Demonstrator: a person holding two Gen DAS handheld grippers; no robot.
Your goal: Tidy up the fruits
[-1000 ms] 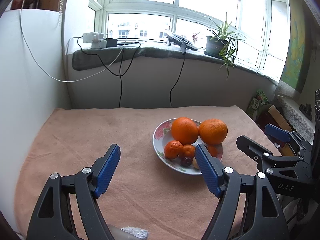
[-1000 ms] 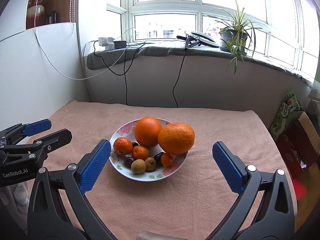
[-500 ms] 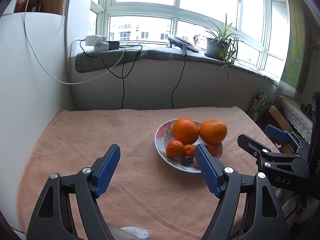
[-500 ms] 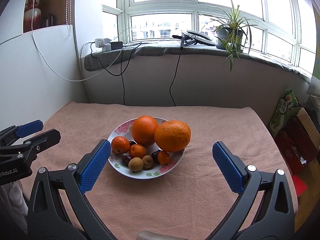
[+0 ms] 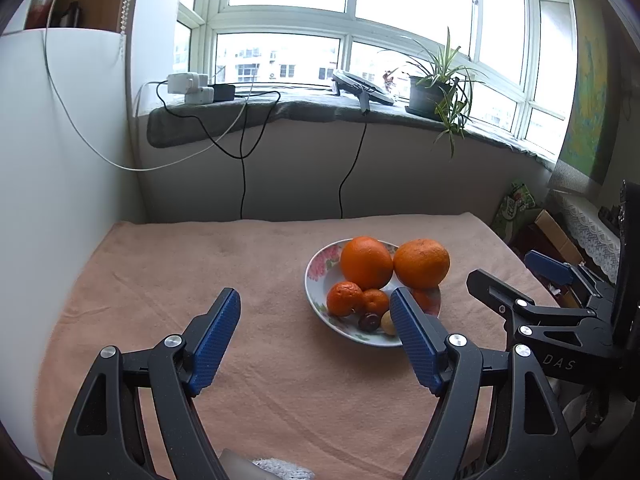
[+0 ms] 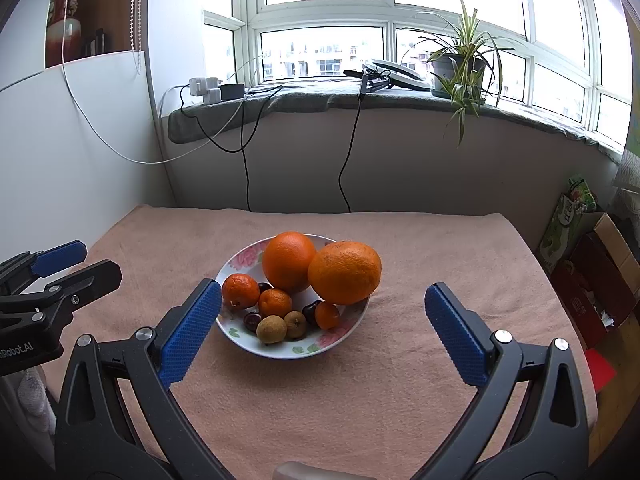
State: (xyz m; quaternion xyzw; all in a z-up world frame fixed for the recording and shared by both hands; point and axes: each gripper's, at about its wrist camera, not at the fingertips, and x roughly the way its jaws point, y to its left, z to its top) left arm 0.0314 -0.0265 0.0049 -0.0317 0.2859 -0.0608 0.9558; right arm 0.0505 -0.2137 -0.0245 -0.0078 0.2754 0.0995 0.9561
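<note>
Both cameras are showing the bowl [image 6: 256, 344] a little farther off and lower in frame than a second ago, with more of the window wall coming into sight, while the fruit itself is lying as it did. That white bowl with pink flowers is sitting on the peach-coloured cloth [image 6: 360, 412] toward the middle of the table. Two big oranges are crowding its far side: the left orange [image 6: 289, 261] is sitting inside the rim, and the right orange [image 6: 344, 272] is leaning against it and bulging out over the bowl's right edge. In front of them a mandarin [image 6: 240, 290], a smaller mandarin [image 6: 275, 303] and a third small mandarin [image 6: 327, 315] are lying among dark cherries [image 6: 252, 321] and two tan longans [image 6: 271, 329]. The right gripper [image 6: 323, 334] is hanging over the cloth on the near side of the bowl, its blue-padded fingers spread wide and holding nothing. The left gripper [image 5: 315, 342] is standing left of the bowl, also spread apart and empty; its right finger pad [image 5: 414, 344] is covering part of the bowl's near rim in the left wrist view. On the grey sill behind, a potted plant [image 6: 460, 66], white chargers [image 6: 206, 90] and a flat round device [image 6: 400, 73] are sitting, with black cables [image 6: 344, 176] hanging down the wall. Boxes [image 6: 592, 288] are standing on the floor to the right of the table.
</note>
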